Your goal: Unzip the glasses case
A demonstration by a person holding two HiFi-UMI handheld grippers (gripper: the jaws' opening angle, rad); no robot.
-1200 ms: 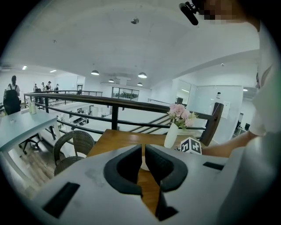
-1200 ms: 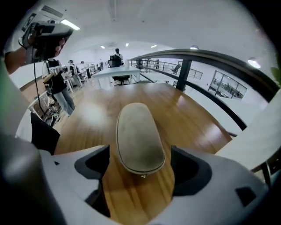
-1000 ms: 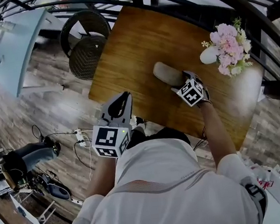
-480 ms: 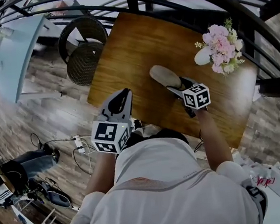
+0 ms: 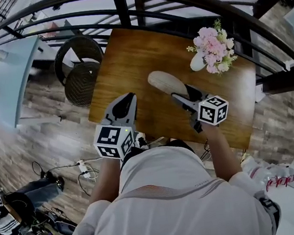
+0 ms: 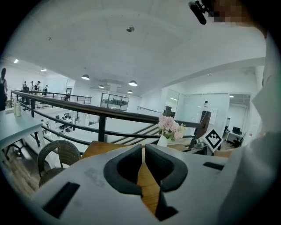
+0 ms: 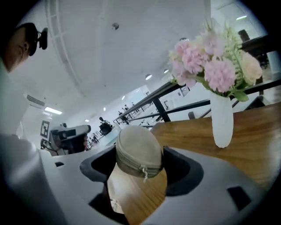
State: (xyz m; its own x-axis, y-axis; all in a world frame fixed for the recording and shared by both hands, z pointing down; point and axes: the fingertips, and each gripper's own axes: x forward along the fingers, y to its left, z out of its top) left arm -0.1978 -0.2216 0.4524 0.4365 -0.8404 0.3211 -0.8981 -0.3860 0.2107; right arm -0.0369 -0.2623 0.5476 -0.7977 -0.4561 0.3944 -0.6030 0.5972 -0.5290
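The right gripper's fingers [image 7: 180, 172] are held apart, having just been narrowing. The beige glasses case [image 7: 138, 151] is framed between them, unpressed, lying on the worktop [image 7: 246, 140]. Its zip pull [image 7: 143, 173] is shown only in the right gripper view. The left gripper's fingers [image 6: 161, 168] are pressed together, empty. Since a second ago, the right gripper has been raised and rolled.

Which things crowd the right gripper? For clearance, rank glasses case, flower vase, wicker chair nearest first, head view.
Right gripper, jaws just closed slightly:
1. glasses case, framed between its jaws, just ahead.
2. flower vase, right rear.
3. wicker chair, far left, off the table.
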